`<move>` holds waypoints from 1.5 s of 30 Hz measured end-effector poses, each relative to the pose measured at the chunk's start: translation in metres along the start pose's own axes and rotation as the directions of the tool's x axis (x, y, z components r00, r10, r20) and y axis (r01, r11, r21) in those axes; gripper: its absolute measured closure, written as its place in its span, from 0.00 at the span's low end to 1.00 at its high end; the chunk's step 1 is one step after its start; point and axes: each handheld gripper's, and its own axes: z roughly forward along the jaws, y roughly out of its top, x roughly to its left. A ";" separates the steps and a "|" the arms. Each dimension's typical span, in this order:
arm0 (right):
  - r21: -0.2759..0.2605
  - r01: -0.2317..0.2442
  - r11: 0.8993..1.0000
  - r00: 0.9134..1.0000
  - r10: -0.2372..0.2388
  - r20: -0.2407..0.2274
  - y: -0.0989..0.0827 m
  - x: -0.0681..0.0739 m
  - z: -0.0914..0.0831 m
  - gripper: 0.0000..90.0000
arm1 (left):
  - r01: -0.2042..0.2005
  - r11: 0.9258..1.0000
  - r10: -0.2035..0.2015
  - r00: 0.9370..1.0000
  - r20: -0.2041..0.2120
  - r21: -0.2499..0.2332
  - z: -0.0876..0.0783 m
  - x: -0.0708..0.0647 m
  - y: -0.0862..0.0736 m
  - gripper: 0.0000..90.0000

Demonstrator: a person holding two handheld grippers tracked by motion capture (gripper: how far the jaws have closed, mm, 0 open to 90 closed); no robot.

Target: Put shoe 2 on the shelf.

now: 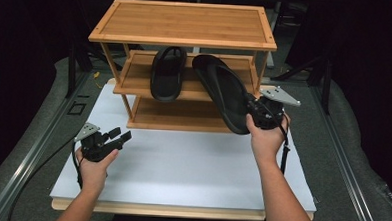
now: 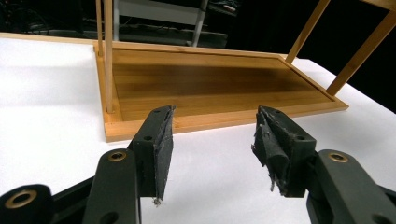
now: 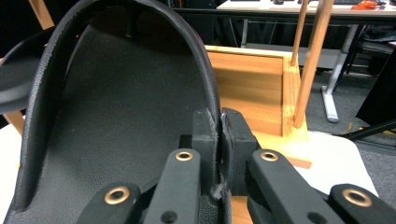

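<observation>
A three-tier bamboo shoe rack [image 1: 183,38] stands at the back of the white table. One black slipper [image 1: 167,73] lies on its middle shelf. A second black slipper [image 1: 224,91] hangs tilted in front of the right side of the rack, sole side up in the high view. My right gripper [image 1: 255,112] is shut on its heel rim, and in the right gripper view the rim [image 3: 211,88] is pinched between the two pads. My left gripper [image 1: 120,134] rests low at the table's left, open and empty, pointing at the bottom shelf [image 2: 210,88].
The white table top [image 1: 181,165] lies in front of the rack. The rack's upright posts [image 3: 310,60] stand close to the right of the held slipper. A grey mat and metal rails flank the table on both sides.
</observation>
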 end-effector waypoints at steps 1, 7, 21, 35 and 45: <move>0.000 0.000 1.000 1.000 0.000 0.002 0.001 0.000 0.003 0.94 | 0.001 1.000 -0.001 1.000 0.001 0.000 0.000 0.000 0.000 0.52; 0.001 -0.038 0.999 0.999 0.038 0.014 0.014 -0.002 0.023 0.94 | 0.000 1.000 0.000 1.000 0.004 -0.002 0.000 0.000 0.000 0.52; 0.010 -0.023 1.000 0.996 0.022 0.085 0.024 0.013 0.063 0.94 | 0.007 1.000 -0.007 1.000 0.003 -0.007 -0.001 0.000 0.001 0.52; 0.052 -0.058 0.997 0.992 0.052 0.113 0.031 0.022 0.091 0.94 | -0.009 1.000 0.009 1.000 0.006 -0.006 0.000 -0.002 0.001 0.52; 0.069 -0.085 0.994 0.987 0.074 0.145 0.032 0.027 0.099 0.90 | -0.003 1.000 0.003 1.000 0.010 -0.011 -0.001 -0.002 0.001 0.52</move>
